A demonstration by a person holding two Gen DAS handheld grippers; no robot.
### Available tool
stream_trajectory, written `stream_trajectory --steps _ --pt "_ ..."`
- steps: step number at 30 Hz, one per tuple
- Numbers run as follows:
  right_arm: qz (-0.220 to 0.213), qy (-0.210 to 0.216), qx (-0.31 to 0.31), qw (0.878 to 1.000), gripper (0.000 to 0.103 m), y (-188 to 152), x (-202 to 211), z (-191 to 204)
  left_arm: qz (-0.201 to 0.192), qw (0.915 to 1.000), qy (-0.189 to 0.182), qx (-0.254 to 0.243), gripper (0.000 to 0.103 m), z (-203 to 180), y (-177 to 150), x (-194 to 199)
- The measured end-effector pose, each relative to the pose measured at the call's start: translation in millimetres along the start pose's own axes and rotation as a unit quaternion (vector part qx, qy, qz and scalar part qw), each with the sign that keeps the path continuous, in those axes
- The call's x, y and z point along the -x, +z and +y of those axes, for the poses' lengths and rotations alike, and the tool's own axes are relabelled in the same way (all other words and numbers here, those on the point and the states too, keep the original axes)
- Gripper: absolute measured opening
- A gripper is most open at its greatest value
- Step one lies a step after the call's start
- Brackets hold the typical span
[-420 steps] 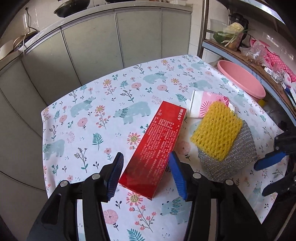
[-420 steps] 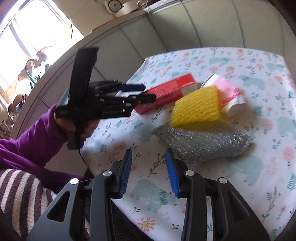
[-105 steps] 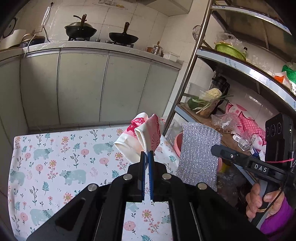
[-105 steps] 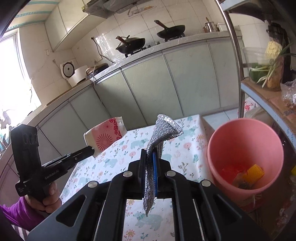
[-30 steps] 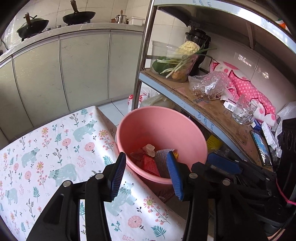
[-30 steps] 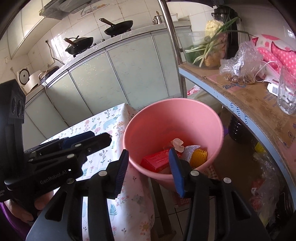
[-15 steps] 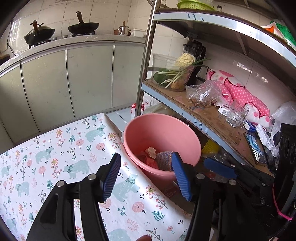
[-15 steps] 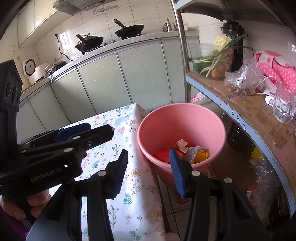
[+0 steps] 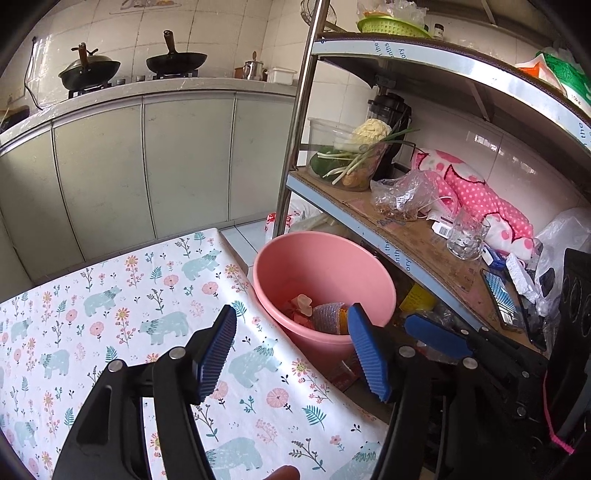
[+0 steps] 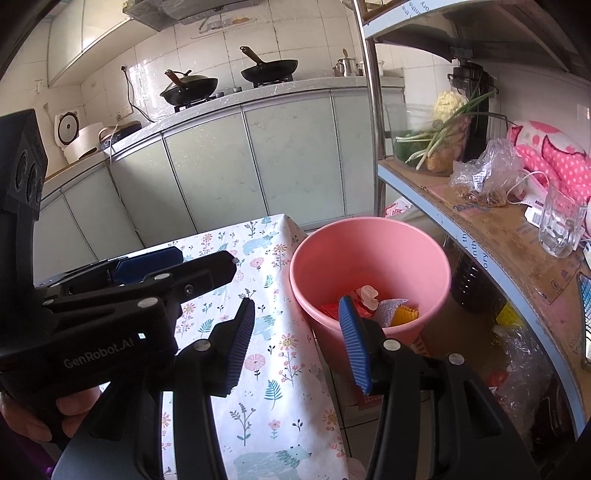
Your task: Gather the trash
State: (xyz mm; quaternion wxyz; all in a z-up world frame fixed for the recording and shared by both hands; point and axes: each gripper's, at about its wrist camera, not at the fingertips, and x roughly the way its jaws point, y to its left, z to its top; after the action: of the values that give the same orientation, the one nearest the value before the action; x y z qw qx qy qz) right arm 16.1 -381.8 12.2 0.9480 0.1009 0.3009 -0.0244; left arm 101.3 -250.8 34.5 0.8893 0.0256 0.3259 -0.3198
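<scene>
Presently: floral tablecloth (image 9: 110,314); pink bucket (image 10: 373,240) beside its edge, holding red box (image 10: 328,309), silver scourer (image 9: 327,315), yellow sponge (image 10: 406,315); left gripper (image 9: 291,350) opening, empty; right gripper (image 10: 297,343) spread, empty.

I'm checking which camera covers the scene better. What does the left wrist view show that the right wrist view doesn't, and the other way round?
Only the left wrist view shows the green basket on the top shelf and the phone on the lower shelf. Only the right wrist view shows the rice cooker on the counter and the hand holding the left gripper, whose jaws are opening with nothing between them. Both show the pink bin with the trash inside, the tablecloth, both pans and the glass.
</scene>
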Motion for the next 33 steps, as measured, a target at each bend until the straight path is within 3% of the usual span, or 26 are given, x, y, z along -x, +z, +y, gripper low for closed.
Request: stream_trajectory --steps 33 --pt "-0.008 -0.013 -0.014 1.0 0.049 -4.7 9.8 -8.5 -0.008 0.9999 0.004 -0.014 0.062 -13.5 -1.6 3.4"
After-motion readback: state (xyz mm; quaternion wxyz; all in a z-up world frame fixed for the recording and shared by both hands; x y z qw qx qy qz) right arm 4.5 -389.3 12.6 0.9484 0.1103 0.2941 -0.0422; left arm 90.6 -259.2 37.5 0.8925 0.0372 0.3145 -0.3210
